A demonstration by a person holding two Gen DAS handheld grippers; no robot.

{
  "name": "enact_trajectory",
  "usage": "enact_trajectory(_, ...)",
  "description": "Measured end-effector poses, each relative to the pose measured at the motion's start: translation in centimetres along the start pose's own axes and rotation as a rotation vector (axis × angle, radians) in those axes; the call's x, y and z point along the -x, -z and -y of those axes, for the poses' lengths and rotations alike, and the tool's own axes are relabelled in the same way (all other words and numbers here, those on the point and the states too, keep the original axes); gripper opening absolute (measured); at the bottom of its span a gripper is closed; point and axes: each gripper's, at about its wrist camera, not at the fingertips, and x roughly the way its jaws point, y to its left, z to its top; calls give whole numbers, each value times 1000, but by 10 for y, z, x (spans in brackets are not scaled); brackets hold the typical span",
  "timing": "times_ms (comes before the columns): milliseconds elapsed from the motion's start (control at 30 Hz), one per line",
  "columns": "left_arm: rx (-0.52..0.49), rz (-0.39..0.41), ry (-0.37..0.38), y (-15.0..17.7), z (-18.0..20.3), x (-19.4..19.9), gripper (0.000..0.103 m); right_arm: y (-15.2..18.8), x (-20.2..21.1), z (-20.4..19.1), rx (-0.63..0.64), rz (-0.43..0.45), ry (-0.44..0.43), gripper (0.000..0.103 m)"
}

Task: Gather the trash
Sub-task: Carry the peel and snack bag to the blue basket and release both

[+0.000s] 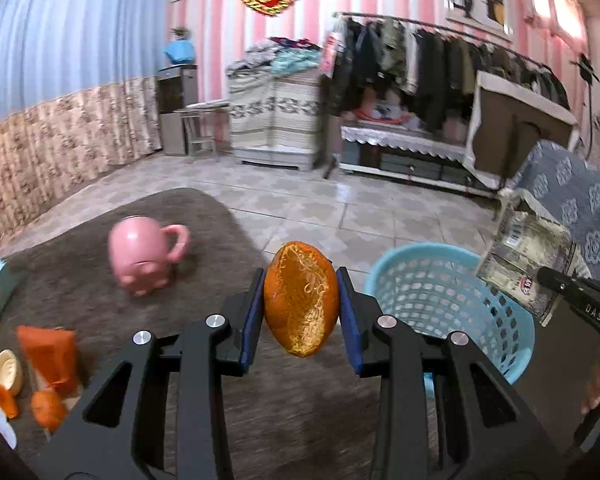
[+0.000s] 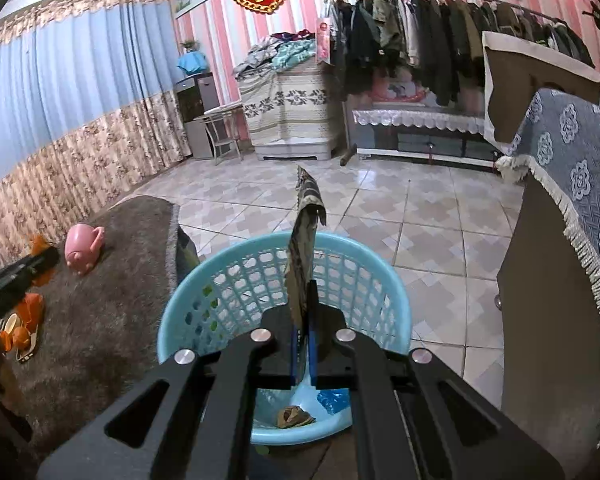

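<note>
I am holding the left gripper [image 1: 300, 304] above the grey rug [image 1: 100, 280] that covers the worktop, its jaws clenched on a piece of orange peel [image 1: 300, 300]. The rug's right edge is running just beside the blue basket [image 1: 520, 332], and open tiled floor [image 2: 380, 200] is lying beyond both. I am keeping the right gripper [image 2: 302, 320] over the basket's near rim [image 2: 172, 320], jaws grasping a flat printed wrapper [image 2: 302, 248] that is standing upright above the opening. Down in the basket I am seeing a crumpled brownish scrap [image 2: 292, 416] and something blue [image 2: 334, 400] on the bottom. On the rug, well apart from the basket, a pink mug [image 1: 146, 256] is lying on its side, with an orange packet [image 1: 50, 352] and more peel [image 1: 48, 408] near the left edge.
</note>
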Motion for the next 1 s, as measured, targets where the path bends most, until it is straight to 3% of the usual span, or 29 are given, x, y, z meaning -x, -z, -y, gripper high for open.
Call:
enact_trajectory(333,-43,-54,127,2,62,-49,34,6,-10,15,-49,-33,-17,4)
enact_trajectory(667,-91,-90,158,-1,109,-97,37,7,-23,30,-100,-62,-13,4)
enact_trajectory(800,-90,-73,138,-4,112,-99,70,7,-28,30,-123,-72,-26,4)
enact_trajectory(1000,-97,-19,58,-11,94,-86,88,10,-38,13,-93,-89,-38,4)
